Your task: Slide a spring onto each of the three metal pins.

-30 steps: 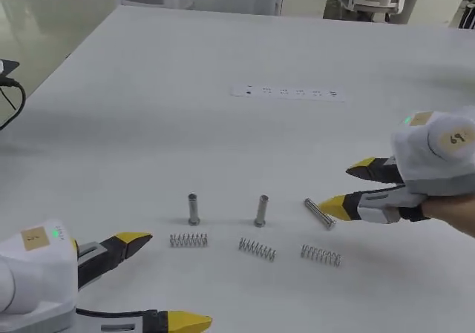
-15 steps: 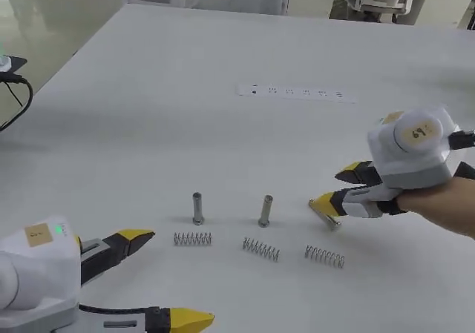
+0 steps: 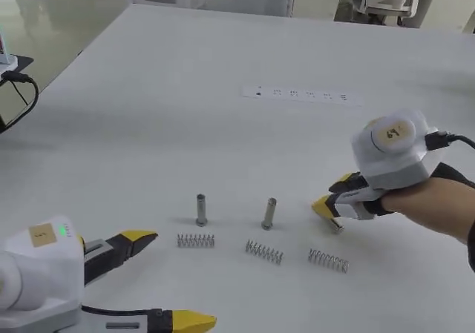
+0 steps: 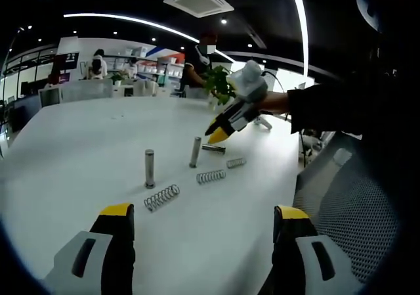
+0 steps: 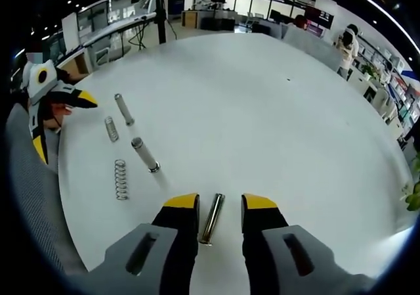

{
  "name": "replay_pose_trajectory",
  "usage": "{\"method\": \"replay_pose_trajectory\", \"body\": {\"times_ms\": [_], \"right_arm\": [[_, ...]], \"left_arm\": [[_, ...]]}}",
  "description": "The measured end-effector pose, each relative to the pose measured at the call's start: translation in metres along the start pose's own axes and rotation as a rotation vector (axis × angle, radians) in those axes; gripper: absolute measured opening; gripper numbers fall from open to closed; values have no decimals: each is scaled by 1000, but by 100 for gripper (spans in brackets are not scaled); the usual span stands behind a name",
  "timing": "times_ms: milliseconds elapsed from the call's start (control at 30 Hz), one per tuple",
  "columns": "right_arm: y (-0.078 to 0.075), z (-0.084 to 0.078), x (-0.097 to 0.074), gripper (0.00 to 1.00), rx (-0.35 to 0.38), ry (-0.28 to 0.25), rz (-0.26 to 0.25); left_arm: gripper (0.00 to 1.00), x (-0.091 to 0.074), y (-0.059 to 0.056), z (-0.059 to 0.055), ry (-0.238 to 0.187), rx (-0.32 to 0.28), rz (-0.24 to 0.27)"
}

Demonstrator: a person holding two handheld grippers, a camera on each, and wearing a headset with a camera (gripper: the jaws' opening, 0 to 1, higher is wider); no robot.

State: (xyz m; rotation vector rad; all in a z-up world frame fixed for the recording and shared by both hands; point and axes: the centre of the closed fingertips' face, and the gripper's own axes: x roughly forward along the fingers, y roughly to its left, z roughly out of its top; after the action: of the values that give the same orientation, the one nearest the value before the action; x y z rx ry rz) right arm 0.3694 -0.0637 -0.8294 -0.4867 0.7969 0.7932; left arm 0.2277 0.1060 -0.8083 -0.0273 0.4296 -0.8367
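One pin (image 5: 211, 217) between the right tongs (image 5: 220, 204)

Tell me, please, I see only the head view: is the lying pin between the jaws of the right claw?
Observer: Yes. In the right gripper view the lying pin sits between the jaws of the right claw, which are open and not closed on it.
Operator: How does it lie relative to the jaws?
Observer: Lengthwise, nearly parallel to them.
Operator: And the left claw?
Observer: In the left gripper view the left claw is open with nothing between its jaws. The nearest spring lies ahead of it, apart from it.
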Motion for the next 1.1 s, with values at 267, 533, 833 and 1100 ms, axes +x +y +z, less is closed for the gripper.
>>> {"method": "replay_pose_trajectory", "body": {"times_ms": [267, 533, 833, 1100], "right_arm": [[-2, -7, 9, 18, 12, 48, -6], [-4, -10, 13, 13, 29, 73, -4], [-3, -11, 18, 10, 37, 92, -3], [-3, -13, 19, 7, 58, 109, -2]], "left_arm": [[84, -1, 1, -1, 0, -5, 1], [83, -1, 0, -2, 5, -6, -1], [83, -1, 2, -3, 3, -10, 4], [83, -1, 3, -3, 2, -12, 9]]}}
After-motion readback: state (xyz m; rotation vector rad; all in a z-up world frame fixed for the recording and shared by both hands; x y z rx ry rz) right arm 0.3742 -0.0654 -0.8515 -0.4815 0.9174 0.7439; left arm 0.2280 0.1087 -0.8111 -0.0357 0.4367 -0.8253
